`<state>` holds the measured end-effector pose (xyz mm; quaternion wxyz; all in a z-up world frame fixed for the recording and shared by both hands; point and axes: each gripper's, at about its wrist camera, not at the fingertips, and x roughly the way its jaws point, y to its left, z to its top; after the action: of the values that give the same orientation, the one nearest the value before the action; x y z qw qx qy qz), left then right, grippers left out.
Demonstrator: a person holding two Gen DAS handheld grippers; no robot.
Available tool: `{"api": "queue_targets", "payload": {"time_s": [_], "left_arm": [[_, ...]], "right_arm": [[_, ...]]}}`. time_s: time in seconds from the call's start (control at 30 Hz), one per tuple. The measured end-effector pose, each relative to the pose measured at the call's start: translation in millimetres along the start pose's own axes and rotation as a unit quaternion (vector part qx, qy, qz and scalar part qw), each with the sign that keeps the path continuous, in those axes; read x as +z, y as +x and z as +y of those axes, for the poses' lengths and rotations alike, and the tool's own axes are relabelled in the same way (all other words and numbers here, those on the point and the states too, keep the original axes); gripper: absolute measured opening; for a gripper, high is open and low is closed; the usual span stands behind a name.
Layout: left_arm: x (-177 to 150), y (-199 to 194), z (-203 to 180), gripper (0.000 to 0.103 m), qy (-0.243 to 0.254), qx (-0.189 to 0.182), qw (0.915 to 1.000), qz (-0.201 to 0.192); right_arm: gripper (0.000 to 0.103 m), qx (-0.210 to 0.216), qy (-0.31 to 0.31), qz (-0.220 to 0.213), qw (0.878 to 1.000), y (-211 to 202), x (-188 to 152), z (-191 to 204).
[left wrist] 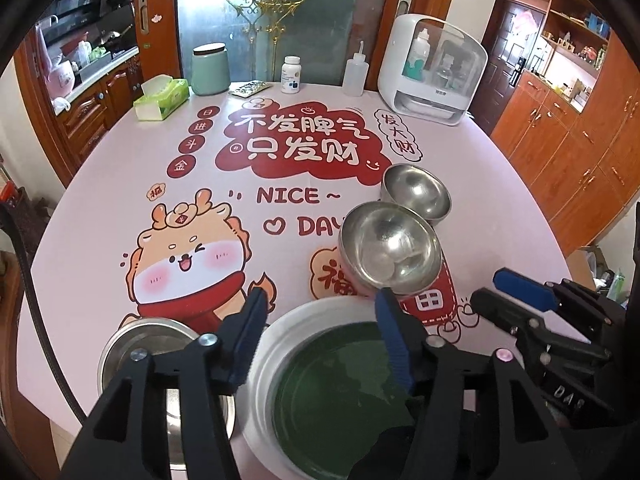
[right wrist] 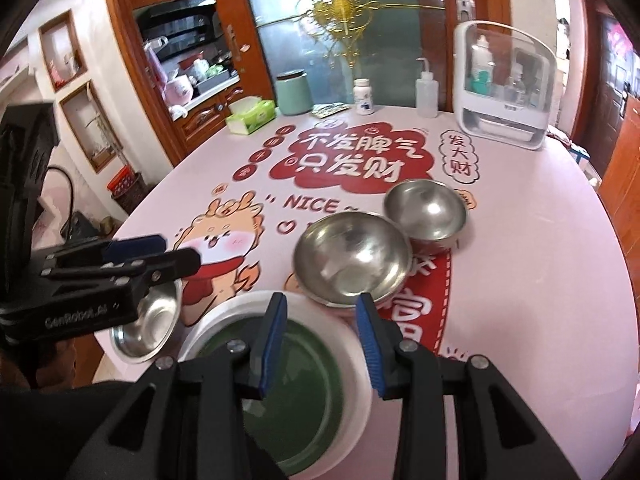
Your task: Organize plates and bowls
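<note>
As the table (left wrist: 100,184) lies before you, count three steel bowls and one plate. Item one: the plate (left wrist: 280,332), white rim and green centre, directly under both grippers at the near edge. Item two: the near bowl (left wrist: 390,248), just past the plate at 1 o'clock, its rim close to the plate's rim; whether they touch cannot be told. Item three: the far bowl (left wrist: 416,192), just beyond the near one, again at 1 o'clock, apparently touching it. Item four: the left bowl (left wrist: 132,344), at 9 o'clock of the plate, close to the table's near edge.

Your left gripper (left wrist: 320,332) has its jaws spread wide over the plate, holding nothing. Your right gripper (right wrist: 320,336) is likewise wide open and empty, above the plate's far rim, with the near bowl straight ahead at 12 o'clock.

Open cloth runs through the table's middle and left, from 10 to 12 o'clock. Along the far edge stand one tissue box (left wrist: 162,98), one green canister (left wrist: 210,68), one blister pack (left wrist: 248,89), one pill bottle (left wrist: 291,74), one squeeze bottle (left wrist: 355,74) and one white cabinet (left wrist: 432,68), all well apart from the bowls.
</note>
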<state>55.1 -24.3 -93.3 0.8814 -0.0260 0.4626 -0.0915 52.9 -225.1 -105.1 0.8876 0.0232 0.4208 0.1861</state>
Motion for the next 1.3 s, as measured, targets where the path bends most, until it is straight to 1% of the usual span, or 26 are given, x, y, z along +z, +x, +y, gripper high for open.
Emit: {"api": "queue_targets", "payload": {"time_s": [0.2,0.3,0.33,0.37,0.43,0.53,0.67,0.83,1.1,1.23,1.3], "left_arm": [[3.6,6.3,-7.2,0.063,-0.006,0.017,0.9998,0.001],[8.7,12.1,-11.6,0.067,-0.008,0.023,0.9997,0.002],[10.8,14.3,-12.8,0.069,-0.008,0.024,0.9997,0.001],[12.8,16.2,-13.9,0.07,-0.009,0.026,0.9996,0.0],[17.7,21.7,-16.4,0.072,-0.01,0.029,0.9995,0.002],[24.0,31.4,-19.6,0.072,-0.009,0.031,0.9994,0.007],[31.5,51.2,-24.5,0.073,-0.004,0.03,0.9993,0.023],[38.3,82.5,-27.4,0.073,-0.009,0.028,0.998,0.055],[42.4,124.3,-29.4,0.072,-0.014,0.022,0.9937,0.109],[41.9,141.1,-32.6,0.073,-0.01,0.02,0.9907,0.134],[41.0,147.9,-33.6,0.073,-0.009,0.022,0.9891,0.145]], "right_arm": [[0.038,0.004,0.028,-0.004,1.0,7.4,1.5,-22.5],[0.038,0.009,0.041,0.002,0.999,14.0,2.4,-31.4],[0.042,0.011,0.044,0.007,0.999,17.0,2.6,-34.3],[0.052,0.013,0.047,0.01,0.999,19.1,2.6,-36.8],[0.059,0.017,0.054,0.01,0.998,21.0,3.0,-41.5],[0.059,0.019,0.065,0.014,0.998,27.7,5.8,-49.9],[0.059,0.029,0.085,0.033,0.995,44.1,7.6,-62.7],[0.059,0.034,0.116,0.057,0.991,62.7,7.0,-79.7],[0.059,0.06,0.153,0.089,0.982,86.7,3.8,-94.5],[0.046,0.069,0.165,0.103,0.979,96.8,1.9,-97.7],[0.042,0.071,0.17,0.11,0.977,100.6,0.8,-99.7]]}}
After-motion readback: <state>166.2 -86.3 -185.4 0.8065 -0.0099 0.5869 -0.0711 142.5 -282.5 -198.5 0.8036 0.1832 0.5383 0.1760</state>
